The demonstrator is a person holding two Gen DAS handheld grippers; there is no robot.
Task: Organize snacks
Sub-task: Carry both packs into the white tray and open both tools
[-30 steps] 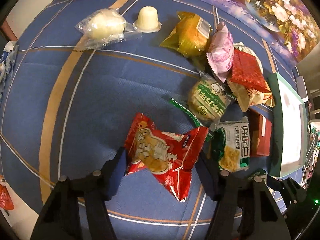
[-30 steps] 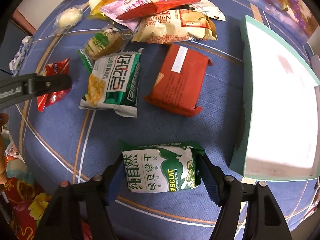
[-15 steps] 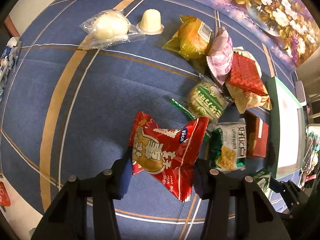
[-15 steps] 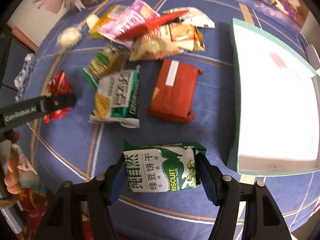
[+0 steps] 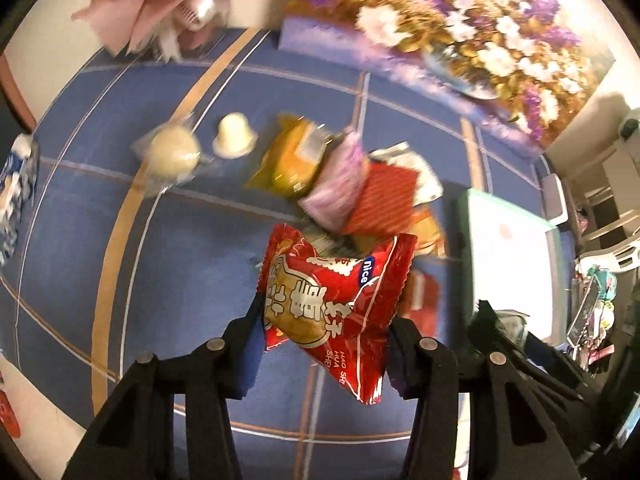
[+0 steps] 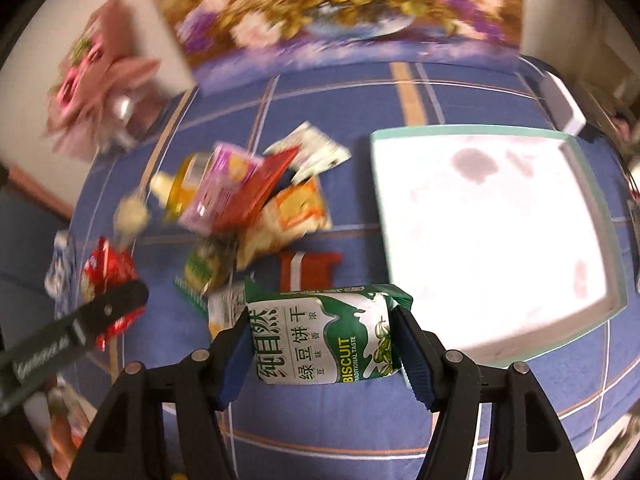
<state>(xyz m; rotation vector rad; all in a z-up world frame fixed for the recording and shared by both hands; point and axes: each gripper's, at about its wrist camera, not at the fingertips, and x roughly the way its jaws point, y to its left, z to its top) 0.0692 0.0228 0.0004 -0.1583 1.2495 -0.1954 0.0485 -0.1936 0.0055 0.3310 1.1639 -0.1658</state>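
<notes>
- While both wrist views are smeared with blur, we see the left gripper (image 5: 324, 332) clamped on a red snack packet (image 5: 332, 304), its blue pads pressing the packet's two sides
- The red packet hangs clear of the blue tablecloth (image 5: 120, 280), and its lower corner droops below the fingers
- We see the right gripper (image 6: 322, 344) pinching a green-and-white biscuit packet (image 6: 324, 336) across its short ends, also lifted off the cloth
- From the right wrist view, the left gripper's black finger (image 6: 104, 312) crosses the lower left, with the red packet showing behind it
- Just to the right of the biscuit packet we find the white tray with a green rim (image 6: 400, 132), lying flat on the cloth; its floor looks bare apart from faint smudges
- Beyond the held packets lies a loose heap: a yellow packet (image 5: 292, 160), a pink packet (image 5: 340, 184) and a red striped packet (image 5: 384, 200), overlapping one another
- A flat red-orange packet (image 6: 310, 270) lies between the heap and the biscuit packet
- Left of the heap we see a small jelly cup (image 5: 234, 140) and a clear-wrapped pale bun (image 5: 174, 154), side by side; whether they touch we cannot tell
- A flower painting (image 5: 460, 28) leans at the table's far edge
</notes>
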